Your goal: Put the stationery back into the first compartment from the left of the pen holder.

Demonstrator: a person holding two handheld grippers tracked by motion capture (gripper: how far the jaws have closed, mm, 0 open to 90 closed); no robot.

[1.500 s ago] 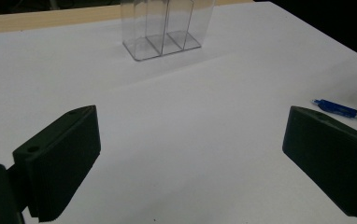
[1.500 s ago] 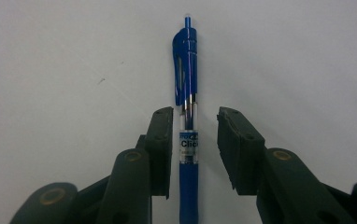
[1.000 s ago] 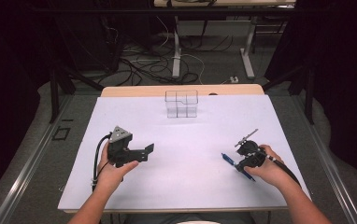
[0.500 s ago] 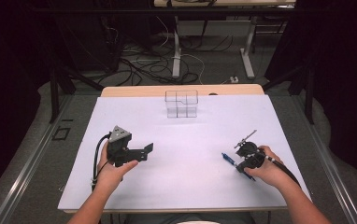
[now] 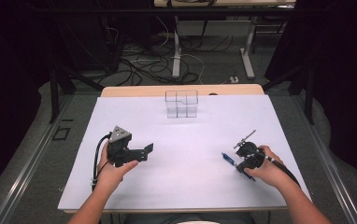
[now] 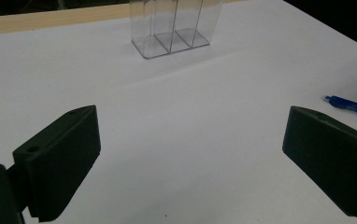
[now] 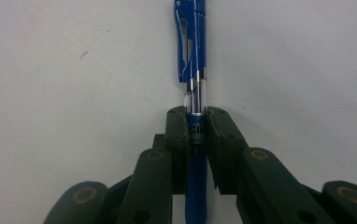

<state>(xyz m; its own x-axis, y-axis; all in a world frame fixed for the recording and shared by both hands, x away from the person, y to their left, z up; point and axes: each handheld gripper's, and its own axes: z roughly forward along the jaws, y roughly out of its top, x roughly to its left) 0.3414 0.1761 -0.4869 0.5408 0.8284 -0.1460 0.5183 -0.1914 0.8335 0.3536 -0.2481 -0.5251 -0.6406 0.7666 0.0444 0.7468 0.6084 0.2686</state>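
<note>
A blue pen (image 7: 193, 56) lies on the white table sheet, and my right gripper (image 7: 196, 119) is shut on its clear barrel, the clip end sticking out beyond the jaws. In the high view the pen (image 5: 229, 159) pokes out left of the right gripper (image 5: 242, 165) at the table's right front. My left gripper (image 5: 146, 152) is held at the left front, open, with nothing between its jaws. A clear plastic divided holder (image 5: 181, 103) stands upright at the back middle; the left gripper view shows the holder (image 6: 174, 28) ahead and the pen (image 6: 347, 103) far right.
The white sheet (image 5: 186, 186) covers the table, with a wooden edge (image 5: 134, 90) at the back. Cables and desk legs lie on the floor beyond. A thin metal rod (image 5: 245, 138) sticks up from the right gripper.
</note>
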